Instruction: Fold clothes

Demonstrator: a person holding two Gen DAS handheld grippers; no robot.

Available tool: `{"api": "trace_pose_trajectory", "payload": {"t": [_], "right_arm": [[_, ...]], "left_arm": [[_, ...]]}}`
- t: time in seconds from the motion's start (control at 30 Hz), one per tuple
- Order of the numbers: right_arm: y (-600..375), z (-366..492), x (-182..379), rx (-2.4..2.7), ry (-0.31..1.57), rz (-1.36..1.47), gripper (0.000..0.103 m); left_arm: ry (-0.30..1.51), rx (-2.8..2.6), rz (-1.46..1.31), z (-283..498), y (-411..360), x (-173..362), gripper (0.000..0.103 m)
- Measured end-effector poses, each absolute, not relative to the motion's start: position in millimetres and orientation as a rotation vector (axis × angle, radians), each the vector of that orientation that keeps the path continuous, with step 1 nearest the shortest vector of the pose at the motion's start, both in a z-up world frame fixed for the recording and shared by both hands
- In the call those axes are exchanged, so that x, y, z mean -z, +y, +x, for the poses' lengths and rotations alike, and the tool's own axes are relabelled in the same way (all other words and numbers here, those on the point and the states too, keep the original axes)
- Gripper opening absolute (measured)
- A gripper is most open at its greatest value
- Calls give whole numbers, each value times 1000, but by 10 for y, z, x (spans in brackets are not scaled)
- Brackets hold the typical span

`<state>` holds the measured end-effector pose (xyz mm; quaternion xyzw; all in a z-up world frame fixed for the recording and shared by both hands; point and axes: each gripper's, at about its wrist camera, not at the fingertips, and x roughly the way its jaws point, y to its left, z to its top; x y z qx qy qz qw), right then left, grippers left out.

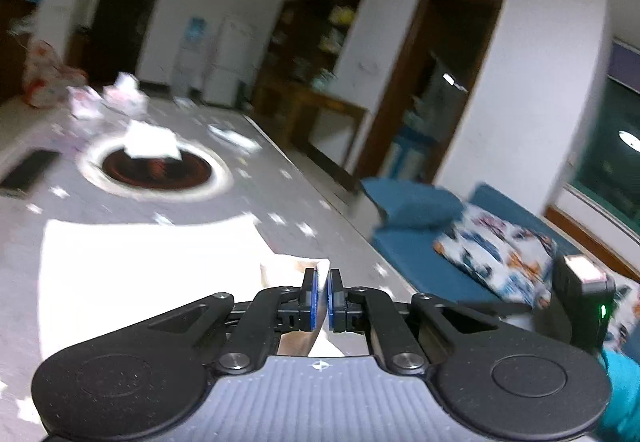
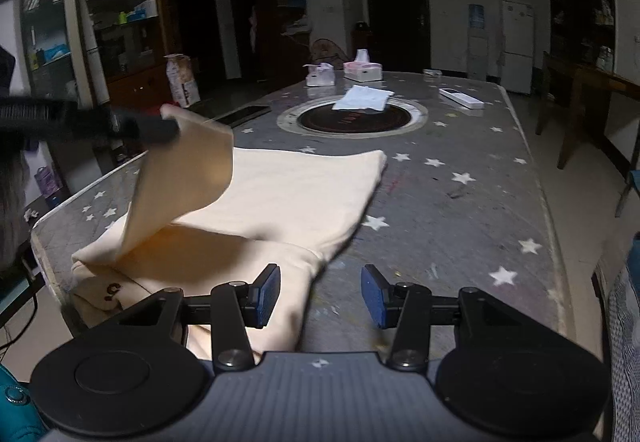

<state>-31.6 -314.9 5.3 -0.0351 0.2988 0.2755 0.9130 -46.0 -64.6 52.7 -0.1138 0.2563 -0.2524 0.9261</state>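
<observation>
A cream garment (image 2: pixel 288 193) lies spread on the grey star-patterned table (image 2: pixel 460 201); in the left wrist view it shows as a bright, washed-out sheet (image 1: pixel 140 262). My left gripper (image 1: pixel 322 282) is shut on one cream sleeve end. The right wrist view shows it blurred at the left (image 2: pixel 168 127), holding that sleeve (image 2: pixel 188 173) lifted and curling above the garment. My right gripper (image 2: pixel 320 296) stands open low at the near table edge. Its left finger (image 2: pixel 268 294) hangs over the garment's near corner, and nothing is pinched.
A round dark inset (image 2: pixel 354 117) in the table's middle carries a folded white cloth (image 2: pixel 364 97). Tissue boxes (image 2: pixel 362 69), a dark phone (image 2: pixel 244 113) and a white box (image 2: pixel 460 97) lie beyond. A blue sofa with a patterned cushion (image 1: pixel 496 254) is beside the table.
</observation>
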Motion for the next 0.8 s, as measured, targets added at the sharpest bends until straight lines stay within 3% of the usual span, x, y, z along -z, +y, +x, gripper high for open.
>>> {"api": "trace_pose_trajectory", "payload": {"t": [0.27,0.37,0.47,0.8], "right_arm": [[-3192,-256,-13,-545,630,-64,45],[-3162,-235,-22,-544,628,-65,45],[-3129,-233,-38,-552,623,-66,45],[-2755,-192,-69,-691,613,-102,45]], "left_arm": [[630,604,-229,-362,-888,-148,8],[664,614,-228,-342,-892,-46,15],[681,616,-225,-381,-827,-23,28],[684,354,-278,-496,17,54,26]]}}
